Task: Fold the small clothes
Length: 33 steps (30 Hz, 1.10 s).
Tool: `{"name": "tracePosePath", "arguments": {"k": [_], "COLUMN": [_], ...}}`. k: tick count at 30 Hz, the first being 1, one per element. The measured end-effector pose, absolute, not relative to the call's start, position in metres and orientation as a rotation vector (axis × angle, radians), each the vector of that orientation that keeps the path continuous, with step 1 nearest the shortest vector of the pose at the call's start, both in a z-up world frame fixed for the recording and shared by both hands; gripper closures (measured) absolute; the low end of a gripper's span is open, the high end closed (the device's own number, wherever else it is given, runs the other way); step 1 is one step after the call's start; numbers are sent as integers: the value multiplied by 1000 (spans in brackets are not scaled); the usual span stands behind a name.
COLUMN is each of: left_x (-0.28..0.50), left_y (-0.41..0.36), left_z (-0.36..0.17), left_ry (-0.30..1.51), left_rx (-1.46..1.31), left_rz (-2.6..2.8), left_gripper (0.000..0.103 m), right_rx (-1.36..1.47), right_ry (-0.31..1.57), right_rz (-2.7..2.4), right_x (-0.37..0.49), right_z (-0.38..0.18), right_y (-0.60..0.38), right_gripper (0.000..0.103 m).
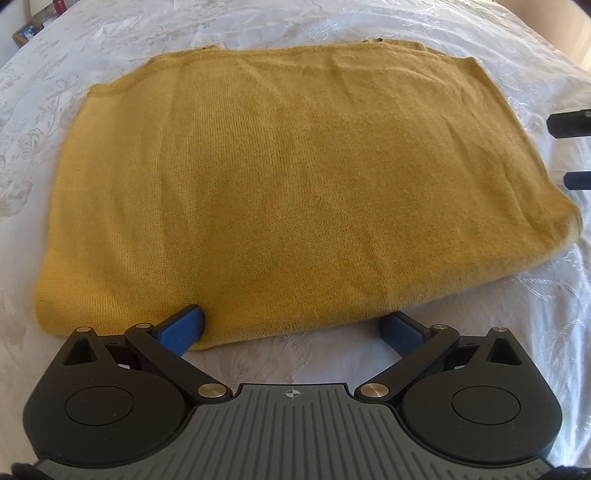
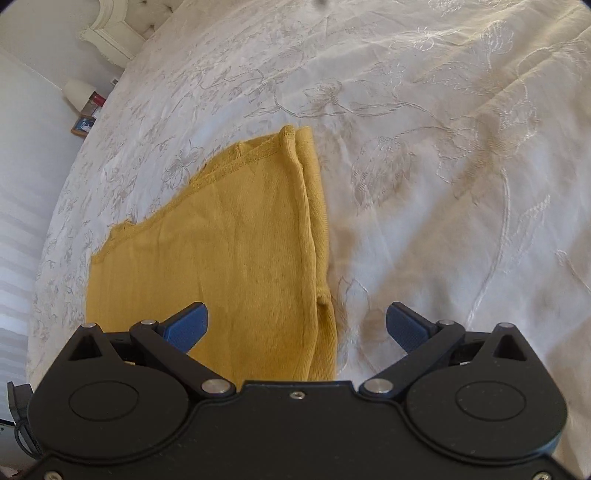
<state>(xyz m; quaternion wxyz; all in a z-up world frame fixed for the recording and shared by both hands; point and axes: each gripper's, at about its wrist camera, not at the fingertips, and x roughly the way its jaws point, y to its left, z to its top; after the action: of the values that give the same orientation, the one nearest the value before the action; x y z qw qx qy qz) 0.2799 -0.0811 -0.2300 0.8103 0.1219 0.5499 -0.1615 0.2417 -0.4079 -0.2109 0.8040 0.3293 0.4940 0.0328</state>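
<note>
On the white embroidered bedspread [image 1: 480,48] there's a mustard-yellow knit garment [image 1: 288,177], laid flat and already folded over itself, since you can see stacked layers along its right-hand edge in the right wrist view [image 2: 314,229]. The cover has a raised floral pattern and a few soft wrinkles, otherwise nothing lies on it near the garment.

Off the bed's far left corner there's some clutter: a small framed picture [image 2: 84,125], a pale rounded lamp-like thing [image 2: 78,94] and a cream tufted headboard [image 2: 122,29] further back. None of it is near the work area.

The left gripper [image 1: 291,328] sits low at the garment's near edge, pointing across it, jaws spread wide. Its left blue pad [image 1: 183,326] is touching or just over the yellow hem, while the right one sits over bare bedspread just beside the fabric. Nothing is pinched between them.

The right gripper [image 2: 297,326] hangs over the garment's right edge, looking down along it, also spread wide and holding nothing. Its left finger is above the knit, its right one above the white cover, so the folded edge runs between them. From the left wrist view, its two dark fingertips [image 1: 569,123] poke in at the right, just beside the garment's side edge.
</note>
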Motion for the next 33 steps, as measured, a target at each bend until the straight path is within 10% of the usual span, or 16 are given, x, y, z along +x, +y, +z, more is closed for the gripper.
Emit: {"name": "tracePosePath", "arguments": {"k": [21,25,33], "left_x": [296,299,328], "left_y": [-90,-84,-90], "left_z": [-224,-202,-154], "left_ry": [1240,1208,1144], "left_rx": [245,160,74], "left_rz": [-306,-297,-308], "left_gripper": [0,20,21], "right_rx": [885,920,879], "right_ry": [1054,1050,1026], "right_rz": [347,379,380], "right_x": [291,288,285], "right_z": [-255,-258,-256], "right_y": [-422,-431,-425], "right_gripper": [0,0,0]}}
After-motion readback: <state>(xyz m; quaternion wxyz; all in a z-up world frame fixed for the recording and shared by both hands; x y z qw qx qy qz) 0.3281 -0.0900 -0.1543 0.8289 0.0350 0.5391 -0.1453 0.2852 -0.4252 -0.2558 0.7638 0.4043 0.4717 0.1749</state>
